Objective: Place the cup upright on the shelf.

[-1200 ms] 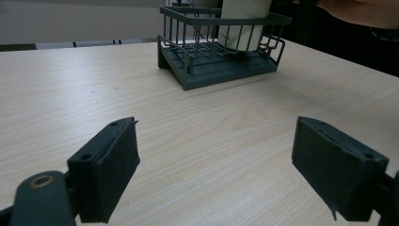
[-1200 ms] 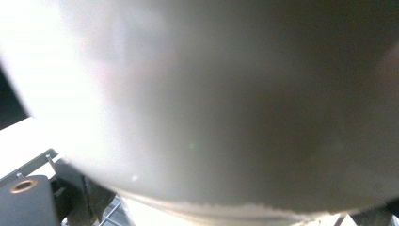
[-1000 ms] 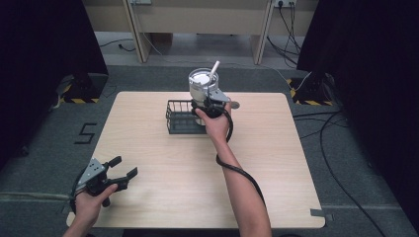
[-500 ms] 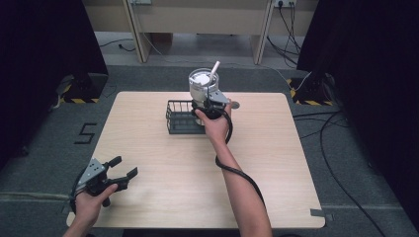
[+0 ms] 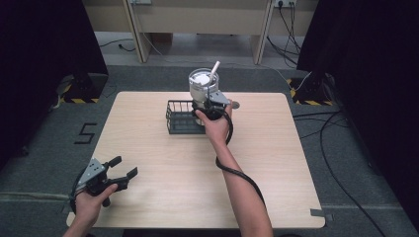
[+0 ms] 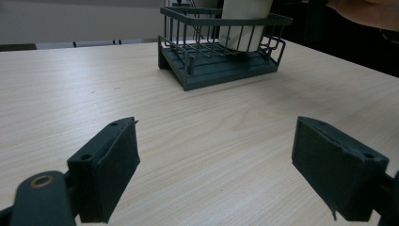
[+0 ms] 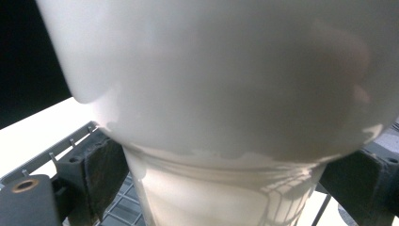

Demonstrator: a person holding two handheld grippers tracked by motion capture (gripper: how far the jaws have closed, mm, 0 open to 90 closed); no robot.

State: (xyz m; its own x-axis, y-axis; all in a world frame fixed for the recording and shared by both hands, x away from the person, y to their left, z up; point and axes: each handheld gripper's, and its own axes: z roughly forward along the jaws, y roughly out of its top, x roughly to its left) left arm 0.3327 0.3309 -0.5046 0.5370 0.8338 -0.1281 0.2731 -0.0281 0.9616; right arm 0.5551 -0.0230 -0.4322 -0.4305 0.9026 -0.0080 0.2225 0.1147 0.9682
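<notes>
Little moved since the earlier frame; right gripper (image 5: 206,100) still clamped on white cup (image 5: 201,85) over wire basket (image 5: 180,117) near worktop's far edge; right gripper view: jaws flanking cup's base; left gripper (image 5: 121,168) spread wide, empty, at near-left corner; bare worktop (image 5: 276,163) between.

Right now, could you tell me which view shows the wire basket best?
The left gripper view: the basket shows whole, bars and floor clear, with the cup inside. In the high view it is small and partly behind the right hand. The right gripper view catches just its rim.
</notes>
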